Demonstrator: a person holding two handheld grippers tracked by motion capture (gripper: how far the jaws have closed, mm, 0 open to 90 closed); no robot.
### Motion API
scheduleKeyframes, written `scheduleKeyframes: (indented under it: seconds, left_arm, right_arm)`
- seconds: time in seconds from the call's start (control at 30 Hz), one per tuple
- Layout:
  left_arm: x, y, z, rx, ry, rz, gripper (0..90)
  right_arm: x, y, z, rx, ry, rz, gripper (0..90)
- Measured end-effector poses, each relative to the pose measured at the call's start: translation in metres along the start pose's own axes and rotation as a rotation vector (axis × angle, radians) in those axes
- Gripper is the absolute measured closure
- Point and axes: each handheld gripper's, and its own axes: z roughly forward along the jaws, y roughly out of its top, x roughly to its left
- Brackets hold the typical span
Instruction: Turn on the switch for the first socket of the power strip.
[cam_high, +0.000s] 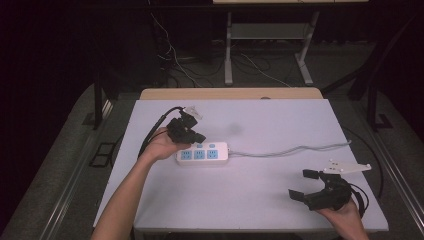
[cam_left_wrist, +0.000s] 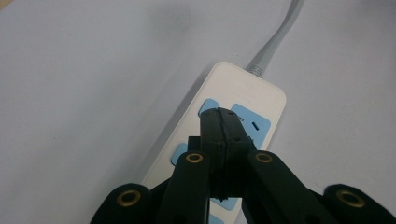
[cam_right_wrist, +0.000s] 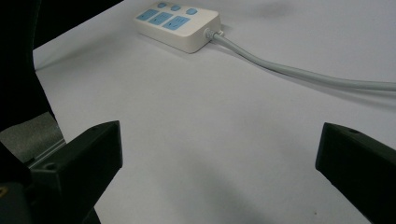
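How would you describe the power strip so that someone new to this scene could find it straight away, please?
Start at the white table and look to its left half. The power strip lies there under the shut left claw. It is a white block with light blue sockets, and a grey cable runs from it to the right.

White table (cam_high: 280, 200), grey carpet floor (cam_high: 70, 150), metal desk legs (cam_high: 228, 50), dark room

Your left gripper (cam_high: 192, 136) has its jaws pressed fully together, tips angled downward; your right gripper (cam_high: 306, 184) rests low, jaws spread wide, holding nothing.
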Motion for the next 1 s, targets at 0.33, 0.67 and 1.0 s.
scheduleKeyframes:
  seconds: [0.33,0.67,1.0]
  left_arm:
    - [0.002,0.001,0.012,0.013,-0.006,-0.002,89.2]
    - [0.003,0.003,0.028,0.012,-0.027,-0.003,89.3]
    - [0.003,0.004,0.042,0.014,-0.042,-0.007,89.2]
  right_arm:
    - [0.000,0.000,0.000,0.003,0.000,0.001,0.2]
    - [0.000,-0.001,0.000,0.009,0.001,-0.003,0.3]
    - [0.000,-0.001,0.000,0.013,0.003,-0.006,0.3]
